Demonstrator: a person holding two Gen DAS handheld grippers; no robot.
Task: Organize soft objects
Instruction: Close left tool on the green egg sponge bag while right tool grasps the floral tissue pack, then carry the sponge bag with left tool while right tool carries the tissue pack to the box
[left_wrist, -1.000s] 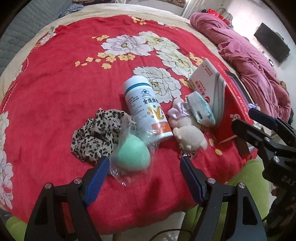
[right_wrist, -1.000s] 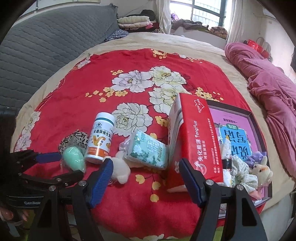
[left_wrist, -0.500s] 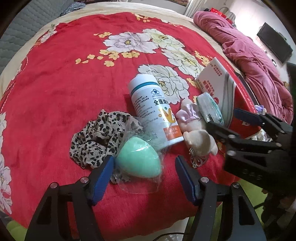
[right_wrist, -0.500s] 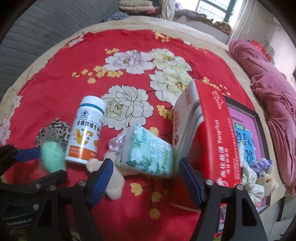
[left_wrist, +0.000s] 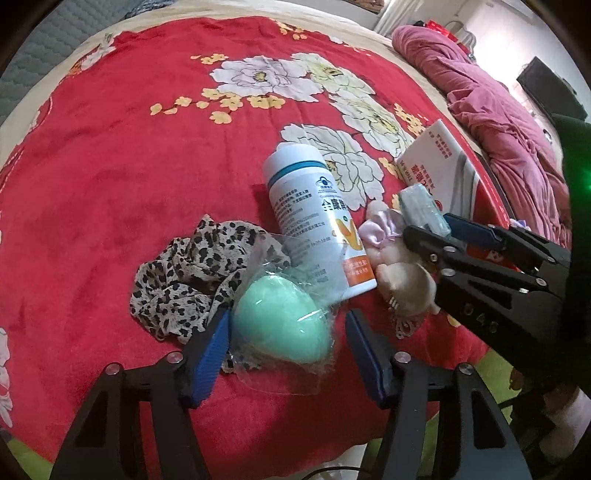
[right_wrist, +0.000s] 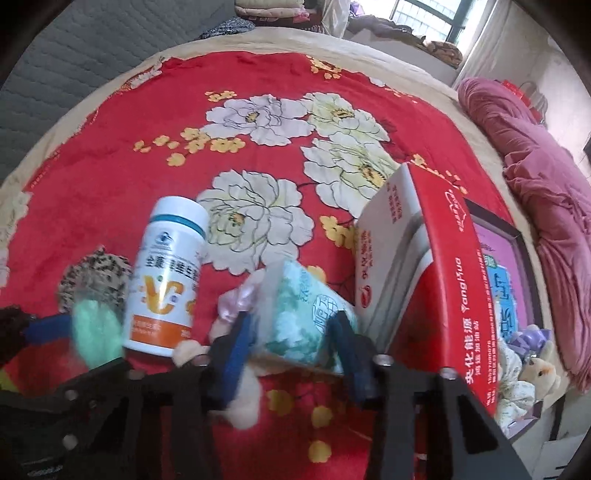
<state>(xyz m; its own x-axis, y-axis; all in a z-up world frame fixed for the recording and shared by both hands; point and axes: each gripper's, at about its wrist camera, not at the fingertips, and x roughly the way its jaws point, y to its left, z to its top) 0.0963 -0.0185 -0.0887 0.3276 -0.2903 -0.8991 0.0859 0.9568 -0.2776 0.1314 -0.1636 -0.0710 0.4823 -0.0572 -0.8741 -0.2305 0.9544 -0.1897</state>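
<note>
Two grippers work side by side over a red floral blanket (left_wrist: 110, 166), each closing on a soft thing at the near edge of the pile.

Farthest left lies a leopard-print scrunchie (left_wrist: 192, 273), crumpled and touching the clear wrapper of a mint-green sponge egg (left_wrist: 282, 321). The left gripper (left_wrist: 286, 341) straddles that egg. Its jaws are closing; the left blue pad sits at the wrapper, while the right pad stands a little apart, so nothing is clamped yet. To do this well, the pads should meet the egg's body across its widest part, not just the loose film, which would likely slip or tear away. Pressing gently matters, since the sponge will squash.

Next along stands a white vitamin bottle (left_wrist: 314, 218), leaning and touching the wrapper; a hard thing, probably best left alone, and a careless lift of the egg could tip it.

Right of the bottle, a small plush toy (left_wrist: 402, 280) with a pink bow lies under a teal tissue pack (right_wrist: 306, 321). The right gripper (right_wrist: 291, 339) has its jaws closing around that pack, which sits between the pads; the picture is blurred, so I cannot tell whether both pads press on it yet. A grip across the pack's middle should keep it from pivoting, and lifting straight up should avoid dragging the toy.

Farthest right, a red carton (right_wrist: 443, 280) leans beside a dark-framed tray (right_wrist: 517, 236) already holding soft toys.
</note>
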